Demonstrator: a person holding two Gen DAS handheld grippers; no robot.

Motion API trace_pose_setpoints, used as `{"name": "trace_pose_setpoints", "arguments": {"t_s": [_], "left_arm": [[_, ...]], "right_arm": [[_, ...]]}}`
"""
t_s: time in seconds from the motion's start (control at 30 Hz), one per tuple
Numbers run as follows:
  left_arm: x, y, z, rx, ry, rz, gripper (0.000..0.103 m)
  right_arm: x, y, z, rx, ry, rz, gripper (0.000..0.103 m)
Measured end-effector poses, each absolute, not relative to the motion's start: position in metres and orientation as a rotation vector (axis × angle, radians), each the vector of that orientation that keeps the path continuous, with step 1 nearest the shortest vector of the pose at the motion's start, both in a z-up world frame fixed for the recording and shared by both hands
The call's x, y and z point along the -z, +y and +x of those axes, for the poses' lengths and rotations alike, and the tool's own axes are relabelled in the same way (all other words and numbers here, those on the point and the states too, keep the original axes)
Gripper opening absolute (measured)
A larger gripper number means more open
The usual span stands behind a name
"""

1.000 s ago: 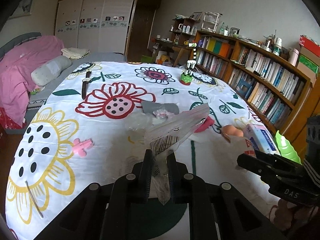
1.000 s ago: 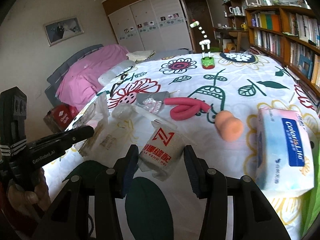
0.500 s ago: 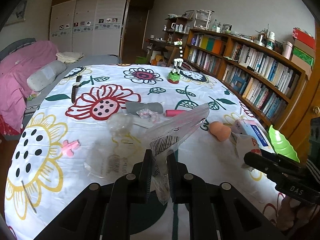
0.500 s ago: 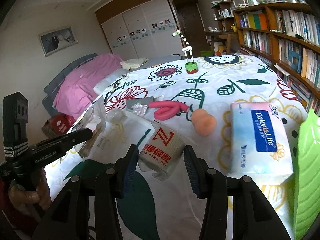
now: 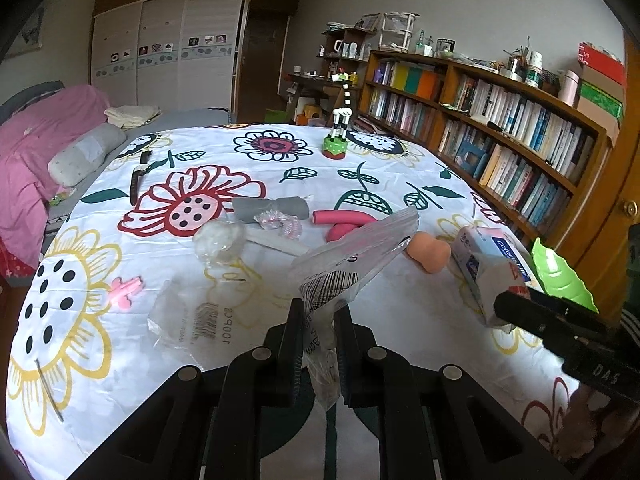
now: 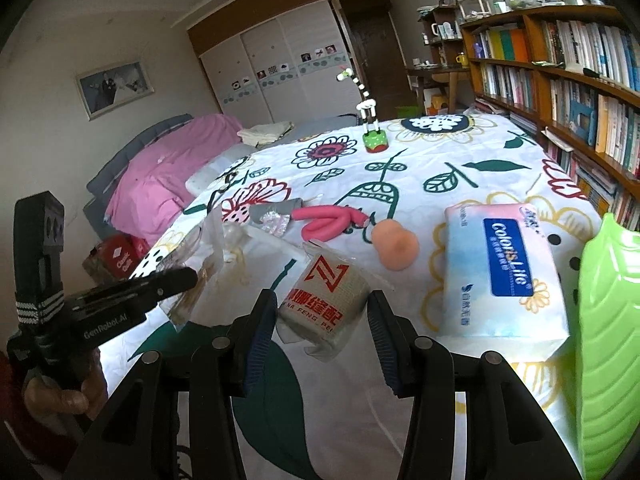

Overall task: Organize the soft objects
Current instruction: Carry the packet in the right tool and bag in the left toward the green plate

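Both hands have slid sideways since a second ago, so the tissue pack (image 6: 505,268) now sits nearer. Left fingers (image 5: 318,344) are pressed together on a clear plastic bag (image 5: 352,256), held above the flowered counter (image 5: 100,248). Right fingers (image 6: 322,332) pinch a wrapped cloth roll (image 6: 326,300). Beyond lie a peach sponge (image 6: 394,248), a pink foam roller (image 6: 332,222) and a zebra toy (image 5: 340,128).

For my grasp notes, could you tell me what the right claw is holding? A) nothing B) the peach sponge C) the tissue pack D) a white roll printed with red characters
D: the right claw is shut on the white roll with red print, its pads pressing both sides.
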State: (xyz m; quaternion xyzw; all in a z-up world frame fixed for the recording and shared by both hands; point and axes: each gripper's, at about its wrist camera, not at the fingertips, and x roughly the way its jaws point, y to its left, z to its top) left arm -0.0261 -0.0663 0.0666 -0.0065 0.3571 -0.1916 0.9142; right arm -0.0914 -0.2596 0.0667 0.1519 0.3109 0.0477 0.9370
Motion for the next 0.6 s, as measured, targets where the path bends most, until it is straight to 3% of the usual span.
{"name": "trace_pose_setpoints", "arguments": {"t_s": [0.6], "left_arm": [[-0.076, -0.108, -0.032, 0.467, 0.709, 0.058, 0.015]], "right_arm": [[-0.094, -0.306, -0.121, 0.062, 0.582, 0.273, 0.048]]}}
